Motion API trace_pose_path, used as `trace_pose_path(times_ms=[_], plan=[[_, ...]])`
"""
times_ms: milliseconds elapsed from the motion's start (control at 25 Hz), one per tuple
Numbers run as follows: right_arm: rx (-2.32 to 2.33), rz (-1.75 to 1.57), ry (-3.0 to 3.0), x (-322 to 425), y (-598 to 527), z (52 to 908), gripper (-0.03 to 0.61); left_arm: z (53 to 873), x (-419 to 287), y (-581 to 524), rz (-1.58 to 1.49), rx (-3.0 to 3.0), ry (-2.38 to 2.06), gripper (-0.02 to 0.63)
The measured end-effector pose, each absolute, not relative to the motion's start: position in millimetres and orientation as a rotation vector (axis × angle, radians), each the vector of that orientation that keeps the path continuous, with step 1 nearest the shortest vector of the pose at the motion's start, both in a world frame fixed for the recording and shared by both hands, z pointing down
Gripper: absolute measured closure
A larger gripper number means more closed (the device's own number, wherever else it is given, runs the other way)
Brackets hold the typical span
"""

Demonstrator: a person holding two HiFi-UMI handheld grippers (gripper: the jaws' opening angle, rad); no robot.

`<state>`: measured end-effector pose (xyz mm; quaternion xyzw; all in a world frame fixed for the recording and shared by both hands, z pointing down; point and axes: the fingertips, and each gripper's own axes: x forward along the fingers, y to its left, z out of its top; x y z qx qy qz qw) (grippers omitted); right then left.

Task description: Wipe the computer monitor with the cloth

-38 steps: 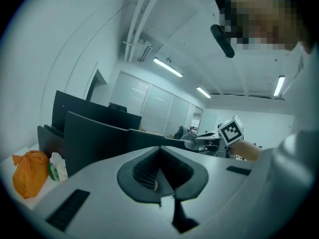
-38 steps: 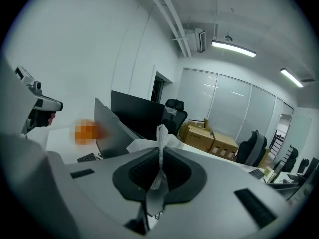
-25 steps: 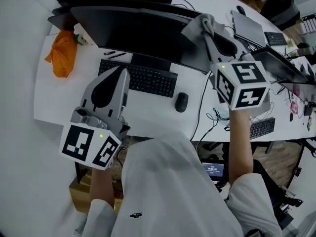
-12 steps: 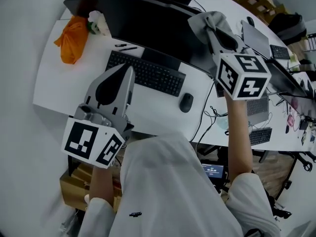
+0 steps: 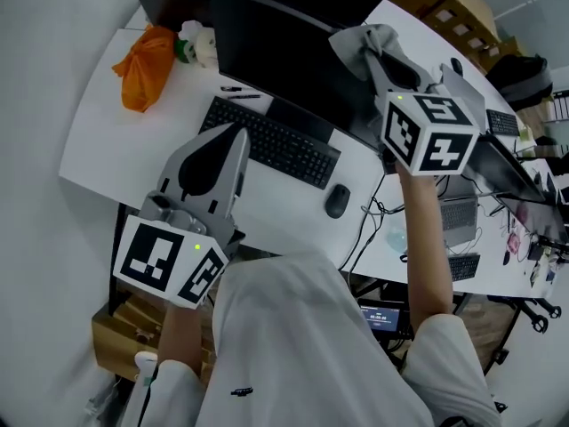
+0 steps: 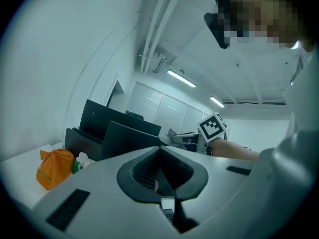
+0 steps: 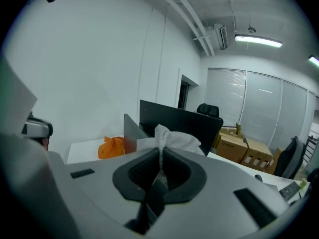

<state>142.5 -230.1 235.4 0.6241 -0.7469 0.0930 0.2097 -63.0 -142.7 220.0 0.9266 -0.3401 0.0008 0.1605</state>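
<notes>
At the monitor's [image 5: 284, 60] right edge, right gripper [image 5: 368, 52] clamps the cloth [image 5: 353, 41], wiping seemingly underway, much screen left; left gripper [image 5: 236, 135] closed, empty

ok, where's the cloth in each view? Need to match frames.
Head view: cloth bunched at the right tool tip, on the monitor top right edge.
Left gripper view: probably the small grey lump left of the marker cube.
Right gripper view: centre, pinched in the jaws.
Shared landmark: orange bag.
</notes>
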Motion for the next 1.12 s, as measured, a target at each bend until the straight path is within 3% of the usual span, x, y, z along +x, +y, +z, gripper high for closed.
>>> trace_pose_path(times_ms=[1120], plan=[[1.659,0.242,-2.101,17.4,-339.7,232.1,0.555,237.4,-136.7,-156.0,-0.07,2.536,-1.091,0.595]])
